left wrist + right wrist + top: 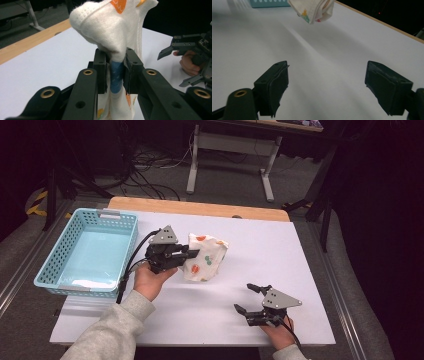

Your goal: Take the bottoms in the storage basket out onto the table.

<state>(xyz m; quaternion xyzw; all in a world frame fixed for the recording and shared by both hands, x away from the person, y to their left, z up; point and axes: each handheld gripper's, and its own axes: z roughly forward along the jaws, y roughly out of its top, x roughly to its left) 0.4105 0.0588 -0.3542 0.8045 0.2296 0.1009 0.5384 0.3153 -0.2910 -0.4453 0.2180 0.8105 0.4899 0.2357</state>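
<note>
Left gripper [117, 72]: jaws pressed together on a bunched fold of the white printed cloth [112, 32], with a blue patch of the fabric pinched between the pads. The cloth billows above the jaws and trails below them. In the high view the left gripper [192, 254] points toward the table's right side, and the cloth [206, 258] hangs off its tips as a crumpled bundle with orange and green prints; whether its lower edge touches the sheet cannot be told.

Right gripper [327, 87]: jaws wide apart, nothing between them, only bare white surface ahead. In the high view the right gripper [249, 298] sits low over the near right part of the table, jaws pointing left toward the cloth, well apart from it. The right gripper view shows the cloth [313, 8] far off, at the top of the frame.

Landmark: cloth.
- Blue perforated basket [87, 251] lies to the left of the cloth, beyond the left hand [150, 279]; its rim is near the gripper body, not touching the cloth. Something pale lies on its floor, too faint to identify.
- White table sheet [280, 265] under and around the cloth; a wooden table edge [200, 209] runs behind it.
- Nothing stands between the cloth and the right gripper.
- Floor behind the table: cables [150, 170] and a white desk frame [230, 155].
</note>
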